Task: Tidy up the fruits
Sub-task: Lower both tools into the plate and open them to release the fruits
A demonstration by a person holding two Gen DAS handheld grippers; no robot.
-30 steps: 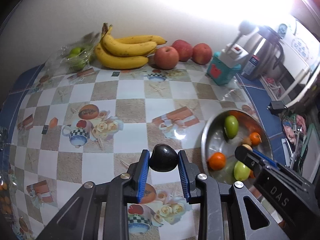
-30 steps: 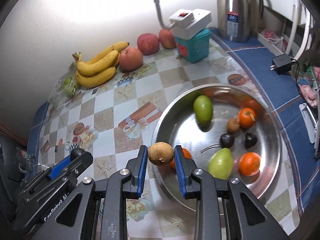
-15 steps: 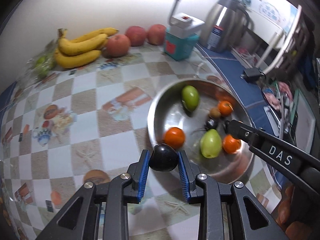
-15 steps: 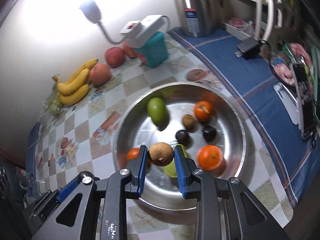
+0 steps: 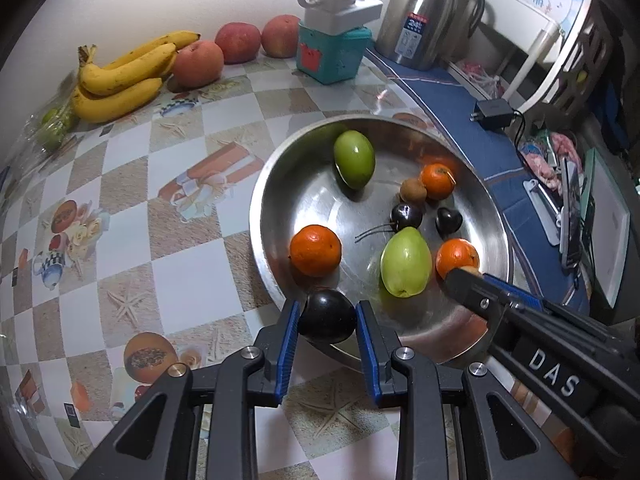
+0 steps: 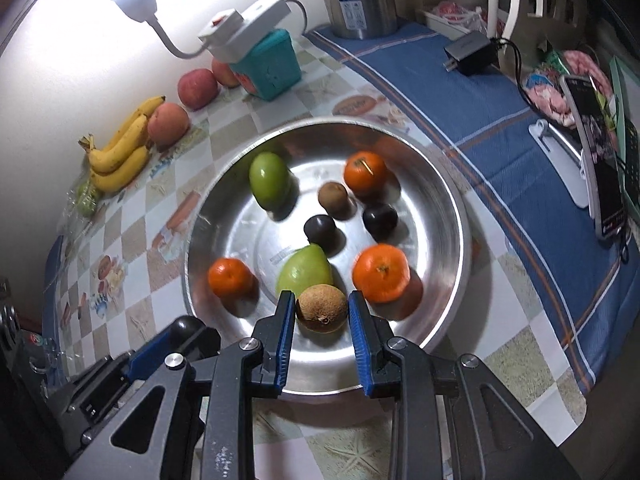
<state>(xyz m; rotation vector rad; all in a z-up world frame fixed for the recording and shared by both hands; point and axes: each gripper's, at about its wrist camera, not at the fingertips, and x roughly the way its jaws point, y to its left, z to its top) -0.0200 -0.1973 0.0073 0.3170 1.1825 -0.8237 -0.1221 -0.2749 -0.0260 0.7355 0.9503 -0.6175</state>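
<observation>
Two tongs are in your hands, each clenched on one fruit above the steel bowl (image 5: 264, 216). Far left on the tabletop (image 5: 188, 264), against the wall, lies a bag of small green fruits (image 5: 54, 128), then a bunch of bananas (image 5: 120, 80), and beside it three apples (image 5: 198, 64) in a row. Next comes a teal box (image 5: 332, 56) with a white power strip (image 5: 340, 0) on top, and a steel thermos jug (image 5: 426, 20) past it. Your left tongs (image 5: 327, 320) grip a dark plum (image 5: 327, 316) between the blue pads, right over the bowl's near rim. Inside the bowl lie three tangerines (image 6: 380, 272), two green mangoes (image 6: 269, 180), a small kiwi (image 6: 334, 199) and two dark cherries (image 6: 320, 230), spread loosely across the bottom. Your right tongs (image 6: 322, 314) hold a brown kiwi (image 6: 322, 308) squarely between the pads, above the near part of the bowl, just in front of one mango and beside a tangerine. Farther right, on the blue cloth (image 6: 480, 128), sit a black charger (image 6: 468, 54) and a phone on a stand (image 6: 596, 152).
</observation>
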